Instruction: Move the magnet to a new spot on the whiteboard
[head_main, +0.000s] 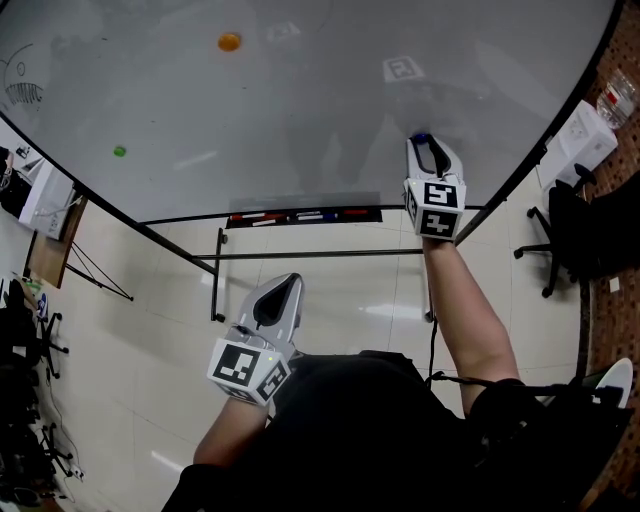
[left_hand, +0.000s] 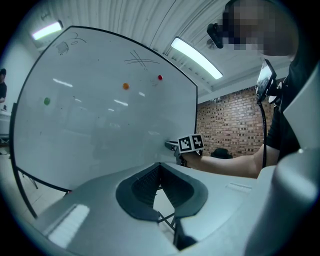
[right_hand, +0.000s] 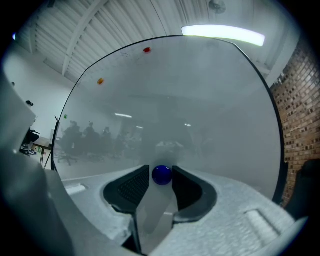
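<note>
In the head view the right tongs (head_main: 425, 142) cover nearly all of the blue magnet (head_main: 421, 135); we see only a sliver of it at their tip. The whiteboard (head_main: 300, 100) runs past that picture's top edge, beyond the 2 tongs. The scrawls (head_main: 22, 88) far to the left of the left tongs (head_main: 283, 290) are too small for us to read. The pens (head_main: 258, 217) in the tray (head_main: 374, 212) ahead of the left tongs blur together, so we cannot count them.

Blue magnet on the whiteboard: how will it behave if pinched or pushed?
The blue magnet looks small, rounded and glossy, so an off-centre pinch may slip off it. It sits against the upright whiteboard, so a sideways push would probably slide it rather than roll it. Likely rigid and light; pulling it free may need a short tug.
</note>
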